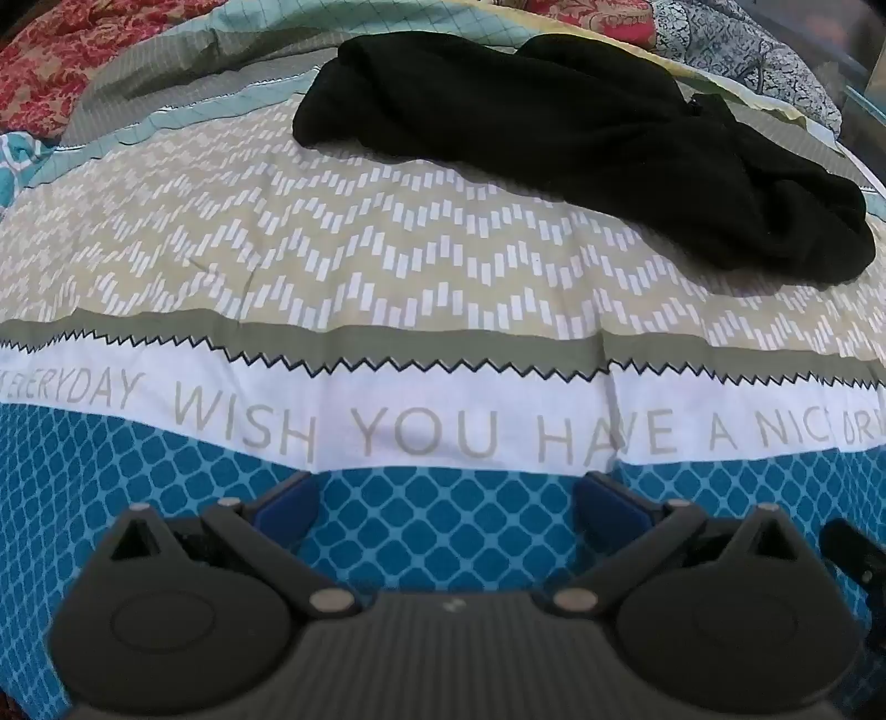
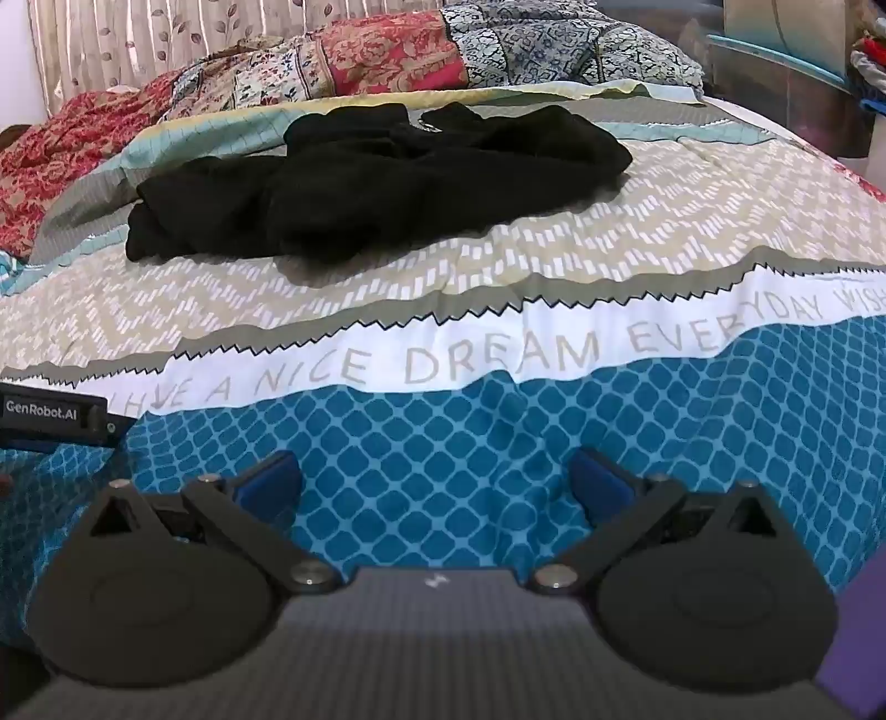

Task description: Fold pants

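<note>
Black pants (image 1: 581, 144) lie crumpled in a heap on the far half of a patterned bedspread (image 1: 332, 249). In the right wrist view the same pants (image 2: 376, 183) sit far ahead, left of centre. My left gripper (image 1: 448, 498) hovers open over the blue lattice band near the bed's front, well short of the pants, with nothing between its blue pads. My right gripper (image 2: 437, 476) is also open and empty over the same blue band. The left gripper's black body (image 2: 52, 423) shows at the left edge of the right wrist view.
The bedspread (image 2: 554, 354) carries a white strip of printed words between the grippers and the pants. A red floral and dark patterned quilt (image 2: 387, 61) is bunched at the head of the bed. A curtain (image 2: 138, 39) hangs behind. Clutter (image 2: 864, 72) stands at the far right.
</note>
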`<move>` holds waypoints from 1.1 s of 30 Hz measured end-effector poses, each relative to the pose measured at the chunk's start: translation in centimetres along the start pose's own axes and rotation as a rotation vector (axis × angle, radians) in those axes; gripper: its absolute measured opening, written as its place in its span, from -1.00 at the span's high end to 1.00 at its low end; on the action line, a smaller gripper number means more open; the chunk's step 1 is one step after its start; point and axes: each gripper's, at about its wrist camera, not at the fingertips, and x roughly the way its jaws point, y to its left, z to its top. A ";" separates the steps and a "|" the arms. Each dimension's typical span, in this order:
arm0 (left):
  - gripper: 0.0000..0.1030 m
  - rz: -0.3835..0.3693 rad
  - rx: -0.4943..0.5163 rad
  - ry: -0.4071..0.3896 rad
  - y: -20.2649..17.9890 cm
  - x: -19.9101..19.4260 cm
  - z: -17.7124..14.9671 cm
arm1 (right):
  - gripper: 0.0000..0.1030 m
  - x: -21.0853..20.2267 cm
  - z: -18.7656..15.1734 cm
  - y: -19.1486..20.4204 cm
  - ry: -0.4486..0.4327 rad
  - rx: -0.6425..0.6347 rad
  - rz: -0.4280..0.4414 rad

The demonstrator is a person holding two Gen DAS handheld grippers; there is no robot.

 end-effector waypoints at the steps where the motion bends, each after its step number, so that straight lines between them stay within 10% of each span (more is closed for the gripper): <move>1: -1.00 -0.004 -0.001 0.000 0.0 0.0 0.0 | -1.00 0.0 0.0 0.0 -0.002 0.001 0.001; 5: -1.00 -0.034 0.014 0.024 0.3 -0.7 0.7 | -1.00 -0.2 0.0 -0.1 -0.005 -0.004 -0.008; 10: -0.99 -0.085 -0.201 -0.106 5.8 -2.2 4.4 | -0.95 -0.9 0.3 -1.3 -0.029 0.069 0.041; 21: -0.79 -0.257 -0.646 -0.060 12.5 6.4 16.7 | 0.04 -0.7 0.9 -1.8 -0.070 0.109 0.034; 24: -0.16 -0.310 -0.680 -0.027 11.2 8.5 17.7 | 0.18 -0.8 2.5 -2.3 -0.097 0.088 0.040; 26: 0.85 -0.342 -0.664 0.011 10.7 9.3 18.0 | 0.18 -0.6 4.9 -3.3 -0.152 0.105 0.026; 33: 0.86 -0.382 -0.624 -0.083 13.5 1.5 14.4 | -0.04 4.7 16.0 -3.8 -0.274 -0.106 -0.022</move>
